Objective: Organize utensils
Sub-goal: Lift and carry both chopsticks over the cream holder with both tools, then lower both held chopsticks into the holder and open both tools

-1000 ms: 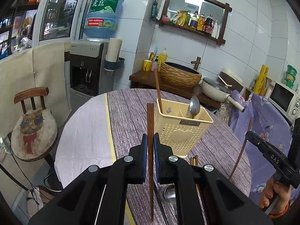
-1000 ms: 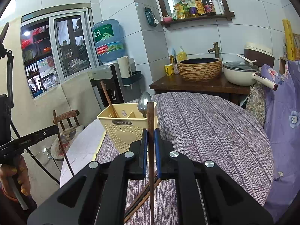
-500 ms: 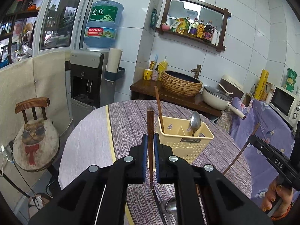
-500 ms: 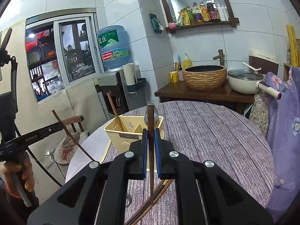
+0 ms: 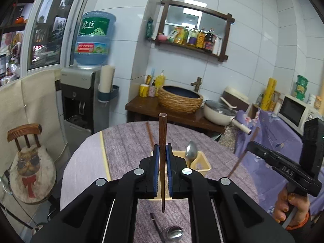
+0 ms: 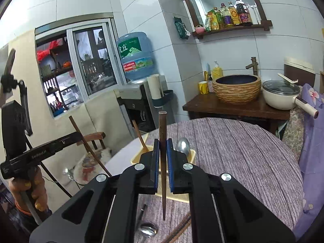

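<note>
Both hands are raised above the tabletop [image 6: 243, 145]. The left hand-held gripper [image 5: 161, 169] pinches a chopstick [image 5: 162, 141] upright, its tip hanging free below the fingers. The right hand-held gripper [image 6: 162, 167] pinches a second chopstick [image 6: 162, 137] likewise. Just beyond each stands the yellow basket [image 5: 202, 162]; a spoon [image 5: 172, 233] lies beneath.

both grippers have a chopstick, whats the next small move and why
Probably lower the left gripper so its chopstick goes tip first into the yellow holder. The stick is clamped upright, narrow end down, just in front of the holder, which already has one chopstick and a spoon standing in it.
</note>
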Demonstrator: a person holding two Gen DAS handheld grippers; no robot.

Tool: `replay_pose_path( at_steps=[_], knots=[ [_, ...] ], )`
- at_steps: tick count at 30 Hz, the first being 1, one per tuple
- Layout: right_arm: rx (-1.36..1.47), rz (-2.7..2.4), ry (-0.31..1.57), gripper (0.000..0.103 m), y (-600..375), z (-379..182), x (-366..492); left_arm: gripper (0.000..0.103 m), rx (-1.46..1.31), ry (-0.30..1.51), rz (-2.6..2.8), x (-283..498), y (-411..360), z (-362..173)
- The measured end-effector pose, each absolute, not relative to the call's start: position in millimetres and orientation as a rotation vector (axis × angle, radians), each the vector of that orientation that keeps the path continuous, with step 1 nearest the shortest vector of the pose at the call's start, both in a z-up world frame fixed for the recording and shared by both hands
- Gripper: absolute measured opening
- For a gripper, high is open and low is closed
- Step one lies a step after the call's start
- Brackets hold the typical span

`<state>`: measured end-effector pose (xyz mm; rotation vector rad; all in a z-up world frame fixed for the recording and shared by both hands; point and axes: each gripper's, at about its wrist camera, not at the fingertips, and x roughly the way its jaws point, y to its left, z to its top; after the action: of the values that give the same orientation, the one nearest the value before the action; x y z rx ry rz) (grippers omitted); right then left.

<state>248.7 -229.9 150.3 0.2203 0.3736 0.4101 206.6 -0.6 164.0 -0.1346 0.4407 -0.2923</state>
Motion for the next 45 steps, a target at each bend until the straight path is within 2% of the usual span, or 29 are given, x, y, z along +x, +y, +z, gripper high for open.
replay_pose_path(
  at_steps=[8,12,16,23,29,43,44,45],
  knots=[
    [0.234,0.391,0.255,0.008,-230,218,271,0.008,-0.177,0.373,-0.316,235,-5,221],
    [0.232,0.354,0.227,0.008,-229,230,291,0.008,-0.187,0.362,-0.272,260,-11,227],
    [0.2,0.31,0.231,0.008,-224,216,307,0.008,-0.185,0.358,-0.235,277,-16,214],
    [0.208,0.296,0.353,0.008,-217,160,333,0.007,-0.171,0.452,-0.217,298,-23,164],
    [0.193,0.284,0.392,0.008,-211,135,338,0.008,-0.175,0.536,-0.215,310,-24,127],
    [0.231,0.263,0.409,0.008,-222,110,338,0.008,-0.165,0.59,-0.212,314,-26,103],
    [0.238,0.267,0.407,0.009,-223,110,338,0.009,-0.166,0.592,-0.214,313,-26,103],
    [0.241,0.272,0.403,0.009,-224,110,337,0.018,-0.169,0.591,-0.217,311,-25,103]
  ],
)
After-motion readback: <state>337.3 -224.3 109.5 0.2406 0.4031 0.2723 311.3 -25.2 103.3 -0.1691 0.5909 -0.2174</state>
